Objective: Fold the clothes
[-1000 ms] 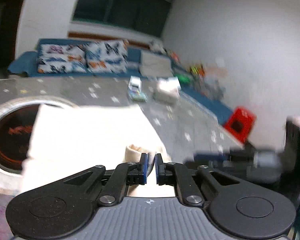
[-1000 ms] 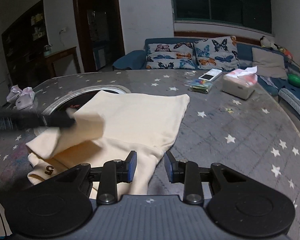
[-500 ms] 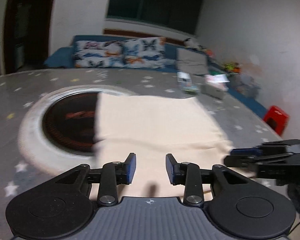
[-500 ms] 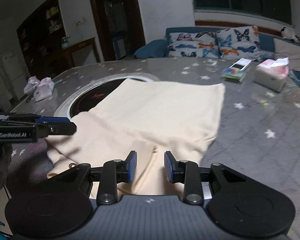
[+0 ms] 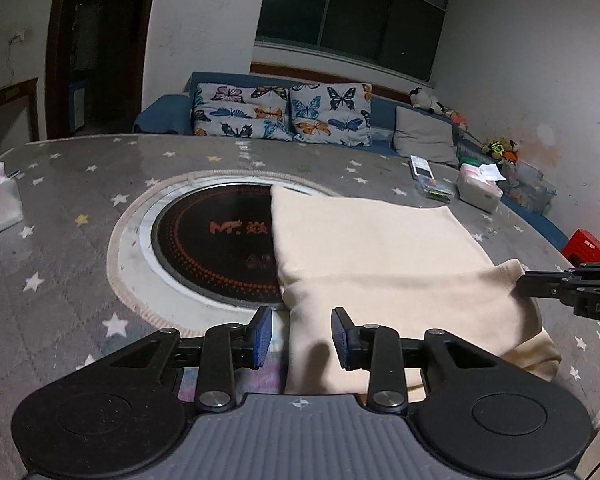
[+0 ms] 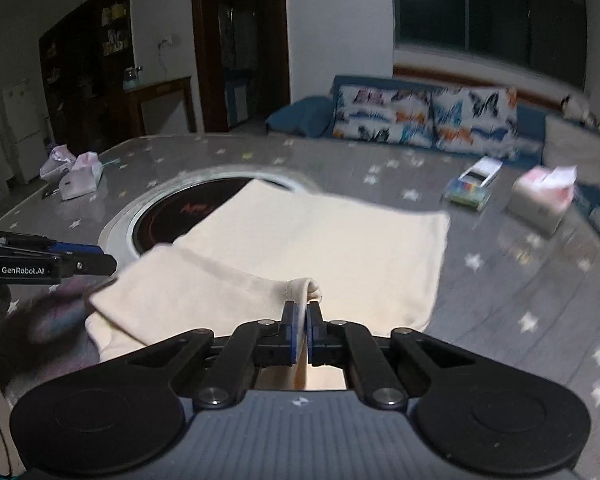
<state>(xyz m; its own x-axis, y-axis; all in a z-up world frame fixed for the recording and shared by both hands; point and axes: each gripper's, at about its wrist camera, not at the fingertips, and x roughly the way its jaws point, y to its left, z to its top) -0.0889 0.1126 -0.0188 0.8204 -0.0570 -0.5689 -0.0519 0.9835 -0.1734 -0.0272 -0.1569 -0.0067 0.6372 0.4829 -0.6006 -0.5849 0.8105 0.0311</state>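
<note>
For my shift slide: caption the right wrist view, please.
Right hand-held gripper shut on a fold of the cream garment lying on the star-patterned table.

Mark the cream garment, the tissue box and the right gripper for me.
cream garment [image 5: 380, 248], left wrist view, flat middle of the cloth.
tissue box [image 5: 480, 190], left wrist view, its near side.
right gripper [image 6: 303, 320], right wrist view, between the fingertips, shut on a fold of the garment.

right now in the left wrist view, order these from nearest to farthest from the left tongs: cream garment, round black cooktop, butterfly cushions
1. cream garment, right at the left tongs, its edge between the tips
2. round black cooktop, just ahead, left
3. butterfly cushions, on the sofa beyond the table
</note>
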